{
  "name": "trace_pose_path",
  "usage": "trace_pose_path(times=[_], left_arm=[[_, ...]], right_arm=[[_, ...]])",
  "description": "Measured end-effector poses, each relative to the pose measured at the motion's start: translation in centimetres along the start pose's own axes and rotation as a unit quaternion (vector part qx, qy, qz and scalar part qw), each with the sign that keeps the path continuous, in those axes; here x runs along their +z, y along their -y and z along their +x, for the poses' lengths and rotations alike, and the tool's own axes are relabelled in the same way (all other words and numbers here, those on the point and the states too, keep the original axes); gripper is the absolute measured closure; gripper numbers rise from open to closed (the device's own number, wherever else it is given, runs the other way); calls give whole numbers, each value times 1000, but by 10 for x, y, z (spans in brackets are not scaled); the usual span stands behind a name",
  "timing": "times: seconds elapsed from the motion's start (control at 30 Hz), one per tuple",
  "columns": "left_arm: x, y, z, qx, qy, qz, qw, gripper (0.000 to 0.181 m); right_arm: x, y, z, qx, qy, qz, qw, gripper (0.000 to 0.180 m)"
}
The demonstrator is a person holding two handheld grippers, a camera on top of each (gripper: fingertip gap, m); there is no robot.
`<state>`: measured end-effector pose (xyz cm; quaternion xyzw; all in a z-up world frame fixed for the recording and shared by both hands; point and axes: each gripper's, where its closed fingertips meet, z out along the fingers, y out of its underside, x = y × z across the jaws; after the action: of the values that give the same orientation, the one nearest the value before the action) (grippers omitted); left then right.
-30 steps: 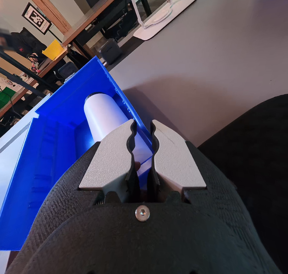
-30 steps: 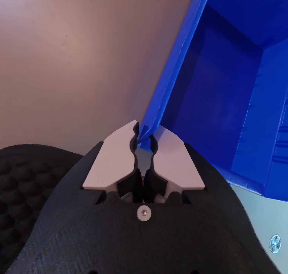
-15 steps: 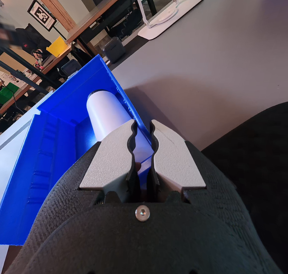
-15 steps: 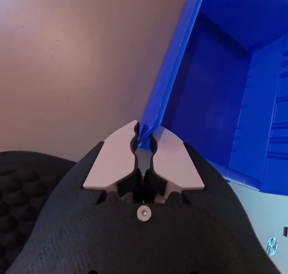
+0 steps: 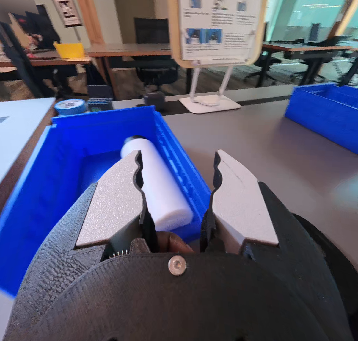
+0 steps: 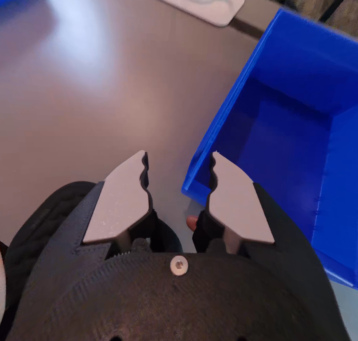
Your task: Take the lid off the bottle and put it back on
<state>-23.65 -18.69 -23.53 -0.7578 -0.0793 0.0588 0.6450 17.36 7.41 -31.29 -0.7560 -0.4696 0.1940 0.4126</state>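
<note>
A white bottle [image 5: 162, 186] lies on its side in a blue bin [image 5: 58, 167], along the bin's right wall, with its dark lid [image 5: 133, 137] at the far end. My left gripper [image 5: 177, 155] is open and empty, held above the bin's near right corner. My right gripper [image 6: 179, 155] is open and empty, held over the near left corner of a second blue bin [image 6: 290, 137] that looks empty in the right wrist view. The bottle does not show in the right wrist view.
Both bins stand on a grey table [image 5: 251, 147]. A white stand base [image 5: 209, 103] holding a board of papers stands at the table's far edge. A roll of blue tape [image 5: 69, 106] lies behind the left bin. Desks and chairs stand beyond. There is about 50 cm between the tips of the two grippers.
Both grippers were shut on the bins' corners and have let go and opened. Both have pulled up and back, and the left wrist view now looks level across the table.
</note>
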Motion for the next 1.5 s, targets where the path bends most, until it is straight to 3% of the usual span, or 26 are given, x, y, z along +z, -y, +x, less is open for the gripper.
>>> trace_pose_path(times=[0.1,0.2,0.33,0.6,0.7,0.93,1.07,1.13,1.2,1.37,1.5], left_arm=[[7,5,-39,-13,45,-43,998,107],[36,-17,-62,-59,26,-149,987,99],[82,-42,-78,-131,-16,-271,953,99],[122,-93,-86,-119,-39,-470,874,89],[124,-108,-75,-112,-56,-505,854,91],[116,-121,-69,-88,-59,-532,840,93],[111,-121,-78,27,-50,-549,834,95],[110,-107,-84,74,-36,-521,850,95],[111,-75,-90,80,-19,-455,886,95],[89,46,-83,96,-7,-182,979,95],[46,130,-14,71,-81,48,993,95]], right_arm=[[-14,17,5,4,-11,53,999,114],[-19,22,8,6,-22,72,997,113],[-23,23,9,-12,-37,72,997,113],[-31,26,18,-24,-61,89,994,118],[-31,22,24,-20,-71,86,994,119],[-28,18,27,-22,-81,80,993,120],[-27,17,26,-24,-81,76,993,120],[-30,17,28,-29,-90,74,993,121],[-34,19,31,-30,-97,82,992,123],[-32,31,20,-27,-73,116,990,125],[-22,45,-5,-42,-29,137,989,126]])
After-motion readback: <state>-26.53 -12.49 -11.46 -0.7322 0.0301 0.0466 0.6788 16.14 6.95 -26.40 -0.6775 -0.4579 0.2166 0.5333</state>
